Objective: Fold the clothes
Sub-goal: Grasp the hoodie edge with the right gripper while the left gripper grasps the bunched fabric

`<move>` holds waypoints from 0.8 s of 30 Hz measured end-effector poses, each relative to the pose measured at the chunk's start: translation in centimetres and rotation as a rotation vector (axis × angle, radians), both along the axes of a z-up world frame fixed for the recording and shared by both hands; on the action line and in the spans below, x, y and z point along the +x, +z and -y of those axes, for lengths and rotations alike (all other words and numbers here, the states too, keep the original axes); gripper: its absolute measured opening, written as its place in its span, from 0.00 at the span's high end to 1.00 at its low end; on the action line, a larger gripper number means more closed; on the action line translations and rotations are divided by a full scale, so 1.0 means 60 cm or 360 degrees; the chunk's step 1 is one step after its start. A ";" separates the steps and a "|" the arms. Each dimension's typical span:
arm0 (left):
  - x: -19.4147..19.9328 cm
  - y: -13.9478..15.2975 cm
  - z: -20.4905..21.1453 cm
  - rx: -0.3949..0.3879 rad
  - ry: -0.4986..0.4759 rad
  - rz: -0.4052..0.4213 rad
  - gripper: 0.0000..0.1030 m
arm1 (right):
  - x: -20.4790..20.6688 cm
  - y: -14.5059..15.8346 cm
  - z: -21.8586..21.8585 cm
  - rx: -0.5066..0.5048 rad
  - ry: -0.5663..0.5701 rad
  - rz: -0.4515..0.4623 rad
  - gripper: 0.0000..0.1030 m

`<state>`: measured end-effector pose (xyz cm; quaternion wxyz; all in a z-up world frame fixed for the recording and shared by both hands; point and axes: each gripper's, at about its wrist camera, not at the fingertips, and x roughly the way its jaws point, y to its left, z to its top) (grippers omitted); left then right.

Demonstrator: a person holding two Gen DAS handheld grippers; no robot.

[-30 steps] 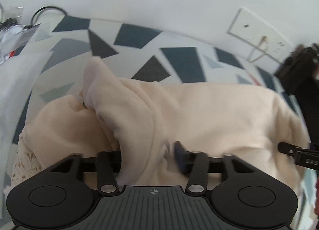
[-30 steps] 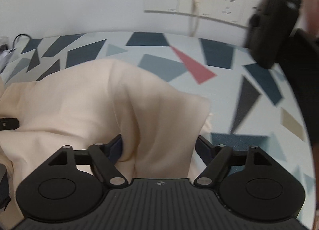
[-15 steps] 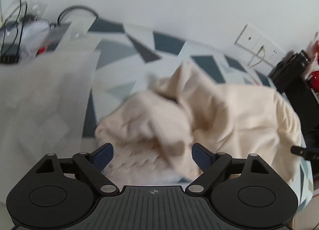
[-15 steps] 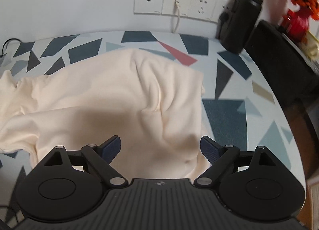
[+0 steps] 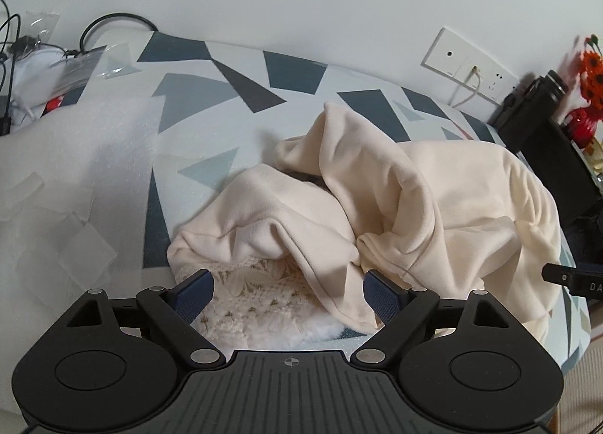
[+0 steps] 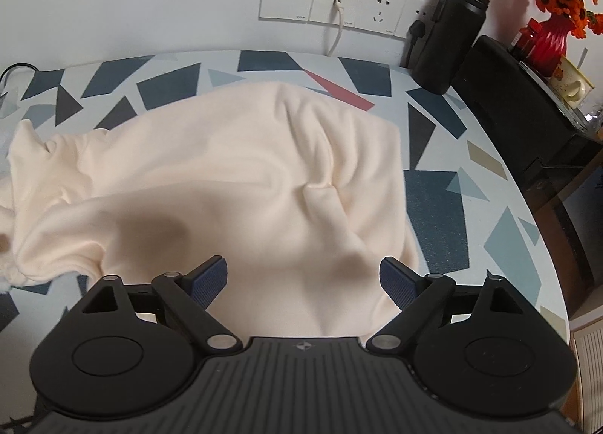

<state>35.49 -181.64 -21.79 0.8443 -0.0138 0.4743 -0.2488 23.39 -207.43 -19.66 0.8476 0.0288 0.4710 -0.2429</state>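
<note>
Evidently unfinished, the cream garment [image 6: 233,185] lay rumpled across frame centre, while the left gripper [image 5: 290,291] and right gripper [image 6: 303,279] gaped wide, holding nothing.

Pretty bright, soft even indoor light, no harsh glare. Heavy fisheye bending at the edges, dark corners. The cream garment [image 6: 233,185] looks slightly soft in the right view, with a dim shadow patch.
</note>
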 end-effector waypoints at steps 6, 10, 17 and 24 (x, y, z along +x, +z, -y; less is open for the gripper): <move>0.022 -0.005 0.003 -0.0002 -0.0004 -0.0012 0.16 | 0.033 0.004 -0.023 0.0000 0.0054 -0.0002 0.12; 0.038 -0.011 0.002 -0.0013 0.0019 -0.0016 0.15 | 0.056 0.009 -0.052 0.0017 0.0187 0.0046 0.12; 0.076 -0.028 -0.011 0.0007 0.0054 -0.0060 0.13 | 0.085 -0.027 -0.132 -0.0109 0.0602 -0.0060 0.12; 0.076 -0.040 0.022 0.0095 0.0022 -0.0031 0.30 | 0.083 -0.086 -0.128 -0.0188 0.0720 -0.0193 0.14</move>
